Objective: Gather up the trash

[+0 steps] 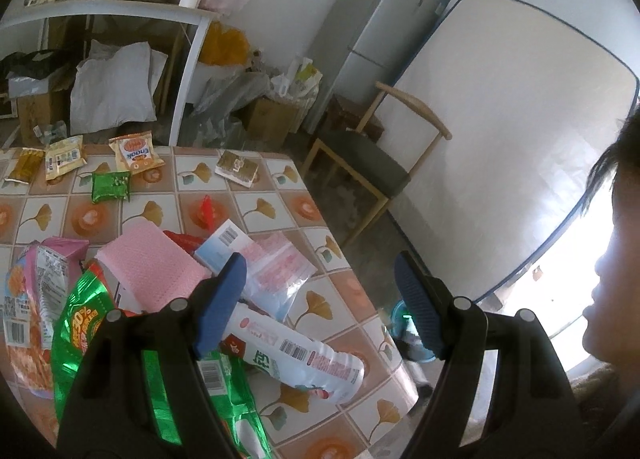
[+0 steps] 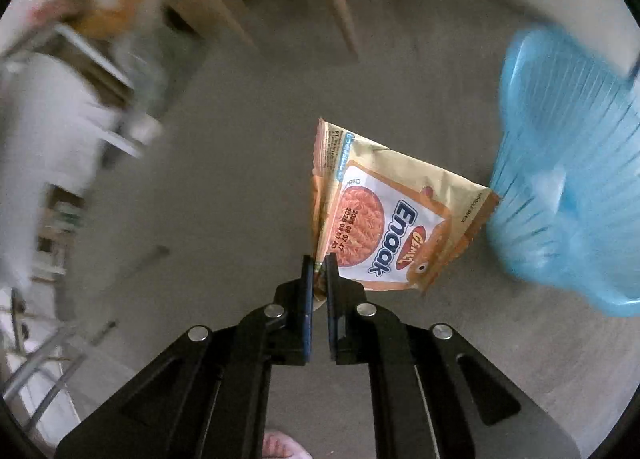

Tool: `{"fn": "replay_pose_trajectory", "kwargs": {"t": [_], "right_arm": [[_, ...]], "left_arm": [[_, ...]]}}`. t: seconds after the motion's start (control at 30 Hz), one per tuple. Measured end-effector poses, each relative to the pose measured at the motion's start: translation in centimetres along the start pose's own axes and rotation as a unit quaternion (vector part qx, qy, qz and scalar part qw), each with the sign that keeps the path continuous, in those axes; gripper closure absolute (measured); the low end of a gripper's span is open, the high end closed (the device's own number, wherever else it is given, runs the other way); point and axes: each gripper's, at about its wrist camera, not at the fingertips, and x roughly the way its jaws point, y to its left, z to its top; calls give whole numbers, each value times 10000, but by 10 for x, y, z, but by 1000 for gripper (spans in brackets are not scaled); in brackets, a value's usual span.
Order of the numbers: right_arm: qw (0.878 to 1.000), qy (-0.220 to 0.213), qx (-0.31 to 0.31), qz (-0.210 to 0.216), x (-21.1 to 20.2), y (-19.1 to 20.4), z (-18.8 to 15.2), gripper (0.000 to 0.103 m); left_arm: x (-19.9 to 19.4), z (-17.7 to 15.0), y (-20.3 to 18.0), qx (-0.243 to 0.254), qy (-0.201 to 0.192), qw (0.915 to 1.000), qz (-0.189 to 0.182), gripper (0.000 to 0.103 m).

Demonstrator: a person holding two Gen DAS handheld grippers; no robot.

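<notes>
The left gripper's fingers (image 1: 222, 299) stand wide apart with nothing between them, hanging over the near corner of the table (image 1: 308, 227). In the left wrist view that table is the landmark: a heap of trash lies on its near part, just below the left-hand finger, made up of a green foil bag (image 1: 80, 323), a pink cloth (image 1: 156, 271), a clear plastic bag (image 1: 276, 271) and a white squeeze pouch (image 1: 304, 363). The pouch lies closest, its long axis running from under the left-hand finger out toward the table's near edge. Farther back on the table, well apart from the heap, sit smaller wrappers, among them a green packet (image 1: 111, 187) and a second noodle packet (image 1: 136, 153). Off the table's near corner, down on the floor, a bit of the blue bin (image 1: 408, 323) shows between the fingers.

In the right wrist view the right gripper (image 2: 319, 279) is pinched tight on one corner of a noodle snack packet (image 2: 392, 219), which hangs free above the floor (image 2: 240, 179). The packet fans out ahead and to the right of the fingers, its far corner reaching the edge of the blue bin (image 2: 568, 163) in the picture. The background is blurred. The bin lies to the right of the packet, so the right hand is probably the one to carry it across and drop it in.
</notes>
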Motion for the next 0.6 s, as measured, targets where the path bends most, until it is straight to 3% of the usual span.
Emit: {"fn": "replay_pose_trajectory", "kwargs": {"t": [0.1,0.13,0.23,0.3,0.37,0.4,0.53,0.6], "right_arm": [[9970,-688,-52,-340,-71,-22,27,97],[9962,-729,9,-484,-76,-28,27,97],[9947,-277,827,-548,-60,-98,50,96],[9898,-19,1118,-887,-35,-139,59,92],[9819,405,1621,-894,-10,-174,62,90],[9793,449,1750,-918,-5,-187,64,87],[9676,299,2336,-907,-4,-221,56,59],[9660,217,2436,-836,-12,-224,54,58]], "left_arm": [[-7,-2,2,-61,-76,9999,-67,31],[-10,-3,3,-64,-97,9999,-86,31],[-20,-8,6,-36,-204,9998,-61,31],[-29,-11,11,-87,-296,9995,-61,31],[-36,-13,15,-166,-340,9993,-82,31],[-40,-13,16,-180,-361,9992,-79,31],[-55,-15,20,-171,-476,9987,-1,30],[-63,-16,23,-178,-557,9983,-16,29]]}}
